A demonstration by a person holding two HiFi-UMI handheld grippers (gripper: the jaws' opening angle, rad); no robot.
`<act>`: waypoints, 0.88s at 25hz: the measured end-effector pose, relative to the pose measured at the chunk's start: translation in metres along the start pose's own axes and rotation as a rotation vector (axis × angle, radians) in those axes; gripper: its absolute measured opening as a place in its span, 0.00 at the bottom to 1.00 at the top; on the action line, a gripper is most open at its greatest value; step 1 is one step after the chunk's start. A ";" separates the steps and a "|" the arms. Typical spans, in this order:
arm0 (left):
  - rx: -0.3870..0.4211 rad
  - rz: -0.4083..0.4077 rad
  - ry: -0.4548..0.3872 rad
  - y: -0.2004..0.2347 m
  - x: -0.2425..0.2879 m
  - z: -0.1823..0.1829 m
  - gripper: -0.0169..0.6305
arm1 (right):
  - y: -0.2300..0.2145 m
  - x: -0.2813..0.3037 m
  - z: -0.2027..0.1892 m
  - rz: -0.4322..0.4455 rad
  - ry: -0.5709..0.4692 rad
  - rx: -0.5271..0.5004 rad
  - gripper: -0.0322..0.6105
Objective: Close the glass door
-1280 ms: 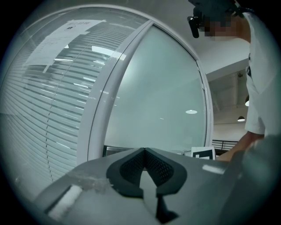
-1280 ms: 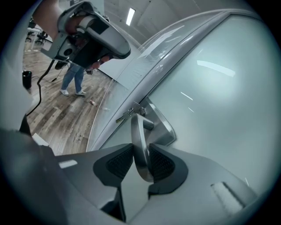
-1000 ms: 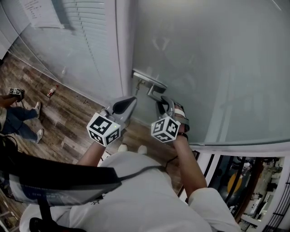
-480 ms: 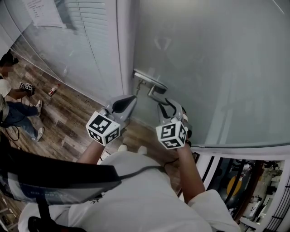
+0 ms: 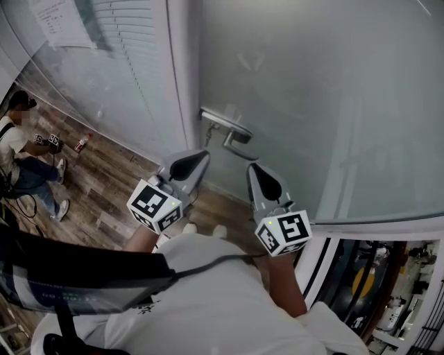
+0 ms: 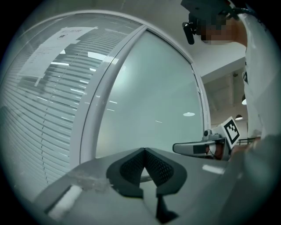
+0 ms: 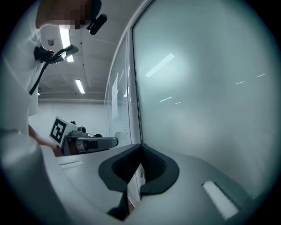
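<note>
Glass door [image 5: 312, 104] stands against its white frame [image 5: 182, 69], handle [image 5: 232, 132] just ahead of both tools. Right gripper [image 5: 252, 168] has just closed its jaws on nothing; left gripper [image 5: 200, 155] likewise shut, empty. Judged: closing apparently complete. Next: confirm the latch caught

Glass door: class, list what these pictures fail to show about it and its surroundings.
Head view: what lies behind the glass door - frosting blurs it.
Head view: print on the paper notice - too small.
Head view: whether the door has latched beside the door handle - too small.
</note>
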State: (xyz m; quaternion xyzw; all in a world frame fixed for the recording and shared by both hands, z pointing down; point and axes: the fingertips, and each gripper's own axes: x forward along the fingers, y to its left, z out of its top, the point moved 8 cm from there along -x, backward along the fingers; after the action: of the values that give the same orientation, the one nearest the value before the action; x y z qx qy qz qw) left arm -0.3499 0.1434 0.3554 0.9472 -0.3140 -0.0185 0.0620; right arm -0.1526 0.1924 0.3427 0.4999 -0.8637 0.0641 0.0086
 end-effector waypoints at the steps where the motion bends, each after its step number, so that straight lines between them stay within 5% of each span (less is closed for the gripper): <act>1: 0.001 0.000 -0.001 -0.001 0.000 0.001 0.03 | 0.000 -0.001 0.000 -0.008 0.001 -0.004 0.06; 22: -0.004 0.013 0.008 0.003 0.000 -0.002 0.03 | -0.002 0.004 -0.008 -0.051 0.054 -0.041 0.06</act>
State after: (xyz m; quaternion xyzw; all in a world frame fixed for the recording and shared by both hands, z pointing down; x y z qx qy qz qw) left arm -0.3516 0.1411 0.3580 0.9451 -0.3198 -0.0150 0.0652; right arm -0.1529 0.1891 0.3512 0.5196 -0.8512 0.0595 0.0440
